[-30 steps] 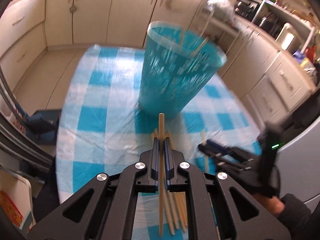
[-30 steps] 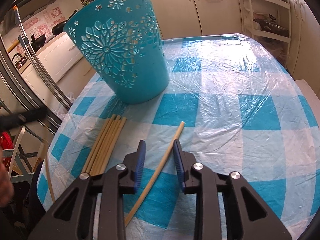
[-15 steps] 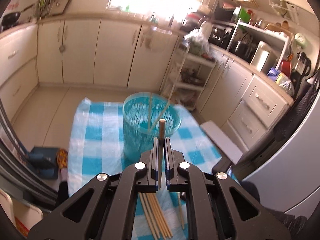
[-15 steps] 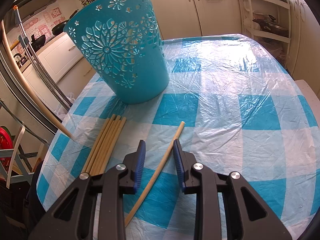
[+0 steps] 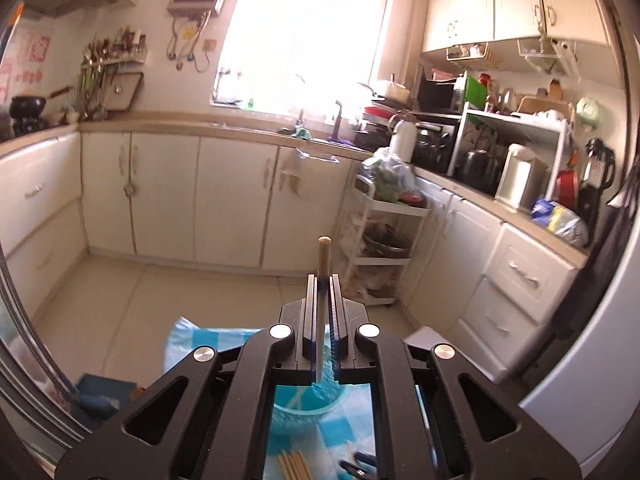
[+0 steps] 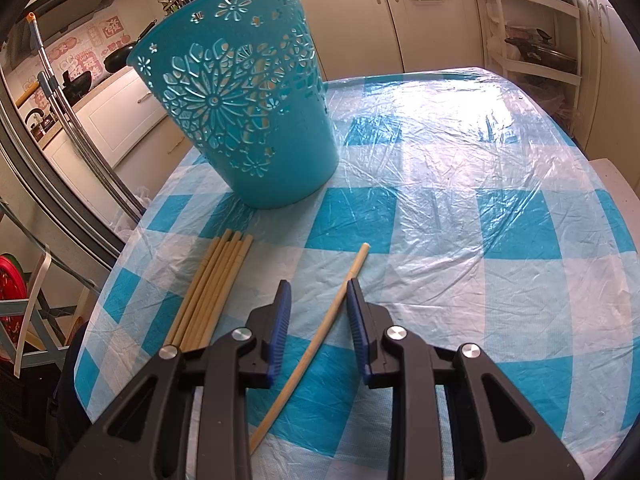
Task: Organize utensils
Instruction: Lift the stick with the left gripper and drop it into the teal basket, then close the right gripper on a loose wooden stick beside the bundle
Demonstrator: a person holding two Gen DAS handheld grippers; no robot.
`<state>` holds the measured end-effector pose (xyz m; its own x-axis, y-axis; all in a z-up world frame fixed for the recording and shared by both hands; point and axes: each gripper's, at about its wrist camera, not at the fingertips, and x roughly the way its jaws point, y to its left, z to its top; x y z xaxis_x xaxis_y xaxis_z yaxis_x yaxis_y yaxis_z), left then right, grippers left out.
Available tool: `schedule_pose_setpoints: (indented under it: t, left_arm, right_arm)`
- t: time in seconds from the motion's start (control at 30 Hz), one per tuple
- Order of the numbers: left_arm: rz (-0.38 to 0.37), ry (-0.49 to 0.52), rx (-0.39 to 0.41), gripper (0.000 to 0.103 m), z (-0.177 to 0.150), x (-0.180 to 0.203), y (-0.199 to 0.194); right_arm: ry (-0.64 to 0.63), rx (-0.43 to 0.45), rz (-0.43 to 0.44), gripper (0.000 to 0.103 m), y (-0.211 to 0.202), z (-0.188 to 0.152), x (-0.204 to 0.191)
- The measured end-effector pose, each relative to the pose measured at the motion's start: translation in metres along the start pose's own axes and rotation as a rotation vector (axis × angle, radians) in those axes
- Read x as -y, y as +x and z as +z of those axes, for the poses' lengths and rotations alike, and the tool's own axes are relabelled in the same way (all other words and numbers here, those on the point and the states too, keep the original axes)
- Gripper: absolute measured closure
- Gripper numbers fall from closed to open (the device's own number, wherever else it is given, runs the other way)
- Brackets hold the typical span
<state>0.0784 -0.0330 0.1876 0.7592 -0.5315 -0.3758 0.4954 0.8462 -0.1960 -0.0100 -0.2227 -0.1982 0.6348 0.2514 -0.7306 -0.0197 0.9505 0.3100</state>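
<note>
My left gripper (image 5: 323,280) is clamped tight on one chopstick (image 5: 322,268), held upright above the teal basket (image 5: 304,404) at six o'clock. My right gripper (image 6: 316,284), jaws spread and holding nothing, straddles a loose chopstick (image 6: 320,340) on the checked tablecloth (image 6: 460,200); a bundle (image 6: 212,284) lies at nine o'clock.

Glossy teal plastic basket (image 6: 256,120) with cut-out flowers; matt pale wooden chopsticks (image 6: 212,284); crinkled shiny plastic tablecloth (image 6: 460,184) over the counter.
</note>
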Motion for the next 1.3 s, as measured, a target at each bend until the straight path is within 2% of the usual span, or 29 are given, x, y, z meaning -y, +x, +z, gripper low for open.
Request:
schedule_pose_setpoints:
  t: [0.13,0.33,0.53,0.6,0.67,0.73,0.9,0.93,1.03,1.07,1.13,1.23,1.3]
  left_arm:
    - [0.049,0.024,-0.035,0.098,-0.012,0.003,0.048]
    - [0.134,0.017,-0.163,0.097,-0.068,-0.011,0.126]
    - [0.181,0.011,-0.277,0.096,-0.11,-0.022,0.163]
    - [0.181,0.006,-0.291,0.092,-0.115,-0.021,0.161]
    - [0.192,-0.006,-0.292,0.081,-0.123,-0.026,0.152]
    - [0.205,-0.02,-0.276,0.061,-0.127,-0.032,0.135]
    - [0.236,-0.077,-0.263,0.045,-0.142,-0.058,0.089]
    - [0.239,-0.098,-0.273,0.043,-0.151,-0.066,0.082]
    - [0.248,-0.147,-0.318,0.041,-0.177,-0.085,0.071]
    - [0.248,-0.156,-0.328,0.041,-0.185,-0.088,0.07]
    - [0.243,-0.189,-0.366,0.041,-0.208,-0.098,0.065]
    - [0.251,-0.202,-0.398,0.041,-0.233,-0.104,0.063]
    - [0.255,-0.212,-0.413,0.041,-0.245,-0.107,0.064]
  right_arm:
    - [0.003,0.001,0.002,0.074,0.0,0.0,0.0]
    - [0.004,0.002,0.003,0.074,0.0,0.0,0.001]
    - [0.004,0.002,0.002,0.074,0.0,0.0,0.001]
    - [0.003,0.002,0.001,0.074,0.0,0.0,0.0]
    - [0.003,0.002,0.001,0.074,0.0,0.001,0.0]
    - [0.004,0.002,0.001,0.074,-0.001,0.0,0.0]
    - [0.022,0.003,-0.03,0.074,-0.003,-0.001,0.0]
    - [0.019,0.002,-0.043,0.077,-0.004,-0.001,-0.001]
    - [-0.084,-0.015,-0.128,0.08,0.0,-0.001,-0.016]
    - [-0.133,-0.025,-0.139,0.085,0.001,-0.001,-0.021]
    - [-0.241,-0.065,-0.102,0.09,0.003,0.001,-0.027]
    - [-0.228,-0.124,-0.031,0.091,0.003,0.008,-0.017]
    - [-0.183,-0.14,-0.081,0.09,0.001,0.014,-0.007]
